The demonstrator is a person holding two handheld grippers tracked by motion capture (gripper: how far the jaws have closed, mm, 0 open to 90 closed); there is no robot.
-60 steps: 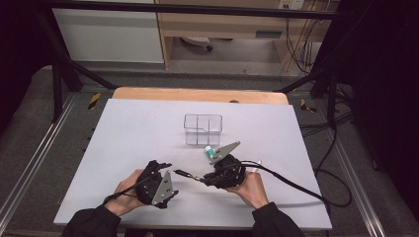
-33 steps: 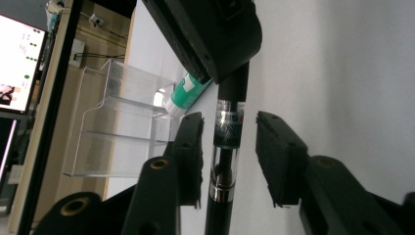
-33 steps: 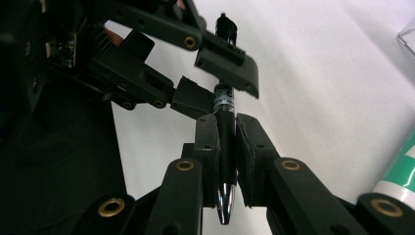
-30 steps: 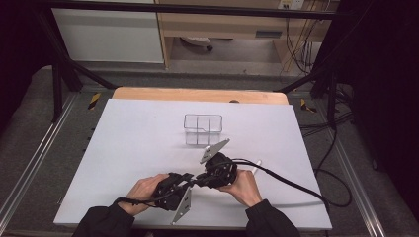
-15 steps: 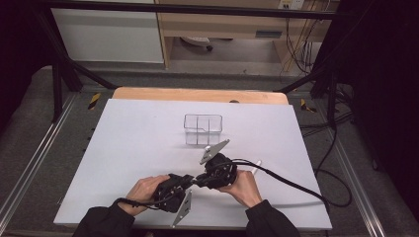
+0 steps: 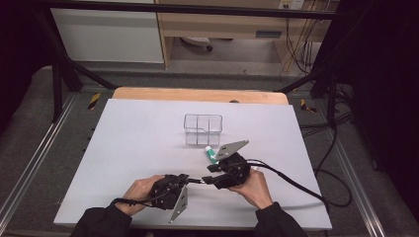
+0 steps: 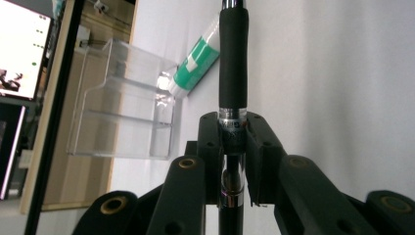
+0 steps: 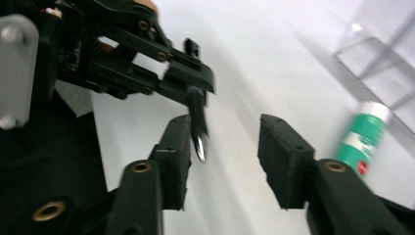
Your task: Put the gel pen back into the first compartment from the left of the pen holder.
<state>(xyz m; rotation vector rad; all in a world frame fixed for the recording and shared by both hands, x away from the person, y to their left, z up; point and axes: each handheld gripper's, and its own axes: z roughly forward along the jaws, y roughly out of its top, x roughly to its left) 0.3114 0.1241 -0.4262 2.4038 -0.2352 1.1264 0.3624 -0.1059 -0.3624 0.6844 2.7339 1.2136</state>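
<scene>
A black pen with a silver tip (image 7: 232, 73) is clamped between the jaws of my left gripper (image 7: 233, 132), which is shut on its barrel. In the high view the left gripper (image 6: 185, 180) lies near the table's front edge, and the pen (image 6: 197, 180) points right toward my right gripper (image 6: 211, 176). The right gripper (image 8: 225, 134) has just been opening. Its pads stand apart on either side of the pen's tip (image 8: 199, 132) without pressing on it. A green and white tube (image 6: 211, 154) lies behind the right gripper, beside a clear divided box (image 6: 203, 129).
The white table top (image 6: 138, 148) stretches wide to the left and behind the box. A wooden strip (image 6: 197, 94) runs along the far edge. The right gripper's cable (image 6: 296, 182) trails off to the right.
The right gripper's jaws have spread and let go of the pen, and that hand has drawn a little to the right. The left gripper stays put, shut on the pen.
</scene>
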